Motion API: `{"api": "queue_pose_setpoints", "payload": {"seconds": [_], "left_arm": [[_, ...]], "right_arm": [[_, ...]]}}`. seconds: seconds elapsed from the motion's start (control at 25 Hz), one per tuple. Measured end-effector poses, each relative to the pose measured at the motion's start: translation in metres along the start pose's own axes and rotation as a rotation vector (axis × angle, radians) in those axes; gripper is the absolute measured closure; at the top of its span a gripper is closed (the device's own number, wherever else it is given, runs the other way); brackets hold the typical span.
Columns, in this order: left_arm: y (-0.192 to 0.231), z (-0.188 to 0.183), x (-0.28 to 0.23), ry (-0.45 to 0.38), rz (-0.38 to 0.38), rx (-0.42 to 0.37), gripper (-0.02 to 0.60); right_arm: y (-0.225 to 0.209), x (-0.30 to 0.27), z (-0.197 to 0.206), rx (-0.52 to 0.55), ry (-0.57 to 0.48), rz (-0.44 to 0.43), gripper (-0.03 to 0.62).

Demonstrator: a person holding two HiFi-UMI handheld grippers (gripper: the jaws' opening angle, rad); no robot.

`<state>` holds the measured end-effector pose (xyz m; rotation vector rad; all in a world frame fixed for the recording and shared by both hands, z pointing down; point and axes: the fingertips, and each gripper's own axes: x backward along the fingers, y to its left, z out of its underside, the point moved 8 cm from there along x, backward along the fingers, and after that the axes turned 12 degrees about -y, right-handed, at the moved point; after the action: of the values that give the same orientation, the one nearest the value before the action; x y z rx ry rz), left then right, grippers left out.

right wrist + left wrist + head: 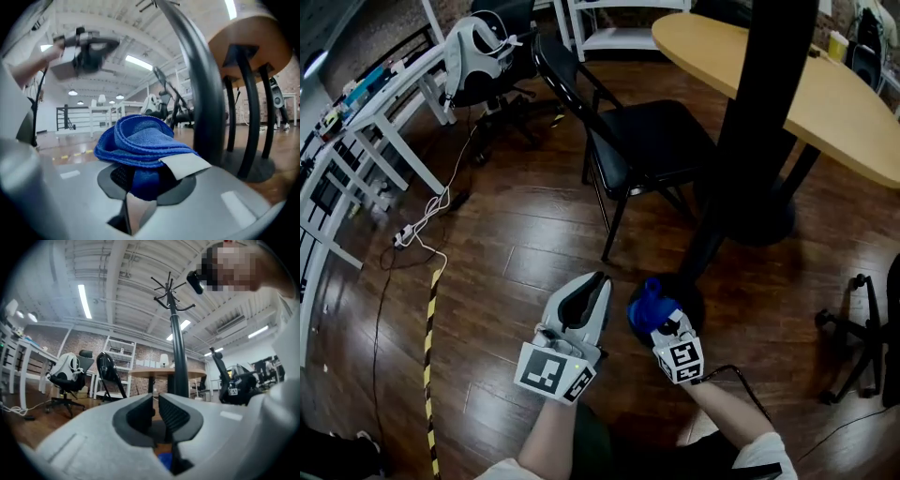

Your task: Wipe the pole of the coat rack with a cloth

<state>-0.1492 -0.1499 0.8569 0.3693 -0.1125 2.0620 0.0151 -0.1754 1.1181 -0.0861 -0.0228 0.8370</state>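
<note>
Down low, the right gripper (pixel 140 183) was clamped on the blue cloth (pixel 140 140), just beside the coat rack's black pole (pixel 199 93). The left gripper (pixel 155 411) had its jaws almost together, nothing between them.

Both forearms reach forward and down, side by side and close together. The left tongs (pixel 598 281) point ahead, their ribbed pads (pixel 172 414) drawn almost together with only a thin slit between them and nothing in it. The right tongs (pixel 660 317), just beside them, are clamped on a bunched blue cloth (pixel 645 302), which spills over both tips.
</note>
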Motion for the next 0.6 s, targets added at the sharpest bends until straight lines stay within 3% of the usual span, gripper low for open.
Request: {"api": "queue_pose_setpoints", "payload": {"seconds": [0.12,0.2,0.28,0.4,0.6], "left_arm": [[-0.012,-0.046,-0.019,-0.004,0.071,-0.044,0.545],[-0.025,-0.1,-0.042,-0.018,0.094,-0.044,0.545],[-0.034,-0.168,-0.062,-0.05,0.068,-0.033,0.545],[-0.056,-0.267,-0.081,-0.062,0.074,-0.039,0.545],[-0.085,-0.404,-0.107,0.066,0.103,-0.001,0.545]], "right_arm": [[0.021,0.043,-0.174,0.015,-0.206,-0.009,0.496],[0.026,0.073,-0.291,0.065,-0.298,-0.005,0.496],[0.03,0.092,-0.389,0.113,-0.356,0.007,0.494],[0.033,0.111,-0.5,0.125,-0.389,0.032,0.494],[0.044,0.135,-0.65,0.02,-0.371,0.034,0.494]]}}
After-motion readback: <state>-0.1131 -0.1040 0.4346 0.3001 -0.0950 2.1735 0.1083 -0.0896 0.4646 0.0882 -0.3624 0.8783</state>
